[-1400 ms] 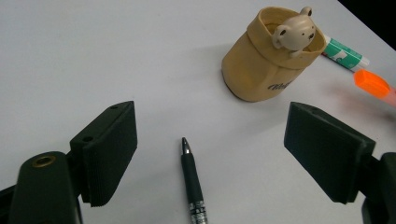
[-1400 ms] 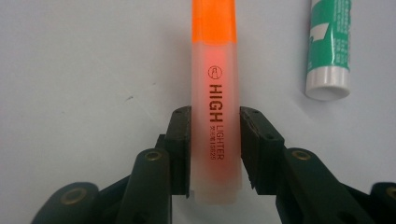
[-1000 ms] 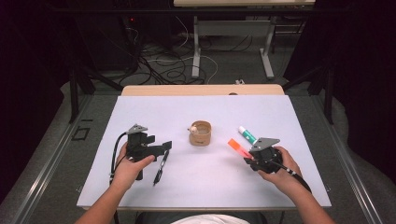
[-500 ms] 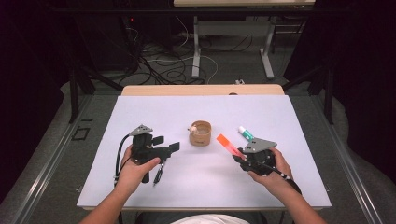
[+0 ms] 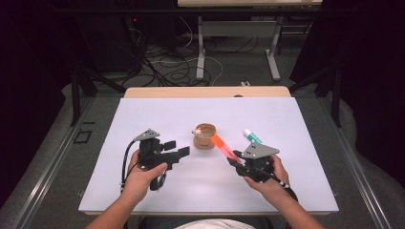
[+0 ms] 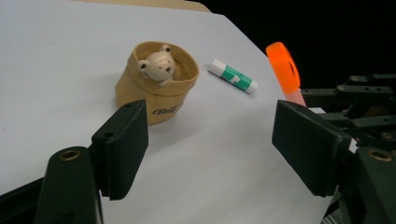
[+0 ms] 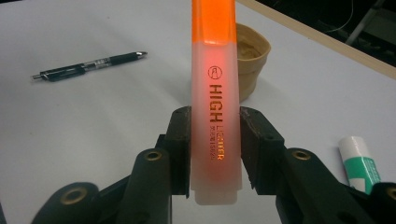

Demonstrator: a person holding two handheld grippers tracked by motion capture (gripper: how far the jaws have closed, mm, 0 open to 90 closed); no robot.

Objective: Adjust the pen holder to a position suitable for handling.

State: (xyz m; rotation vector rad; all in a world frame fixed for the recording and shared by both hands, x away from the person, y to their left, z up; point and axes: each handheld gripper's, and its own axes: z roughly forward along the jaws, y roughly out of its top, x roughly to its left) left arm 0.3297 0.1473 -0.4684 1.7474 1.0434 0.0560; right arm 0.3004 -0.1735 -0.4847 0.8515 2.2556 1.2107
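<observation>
Your right tool is clenched on a translucent orange highlighter pen, both black jaws pressed against its pale lower barrel. The barrel reads "HIGH" in large orange letters with smaller print beside it, too fine to read in full, and a small round logo above. In the high view the highlighter points up and away from your right hand, its orange cap end near the small tan fabric basket.

Your left tool is released, its jaws wide apart with nothing between them, held above the white surface. The basket carries dark script on its front, not legible, and holds a cream bear figure.

A white and green glue stick lies flat on the surface beyond the basket. A black ballpoint pen lies flat on the surface, apart from both tools.
</observation>
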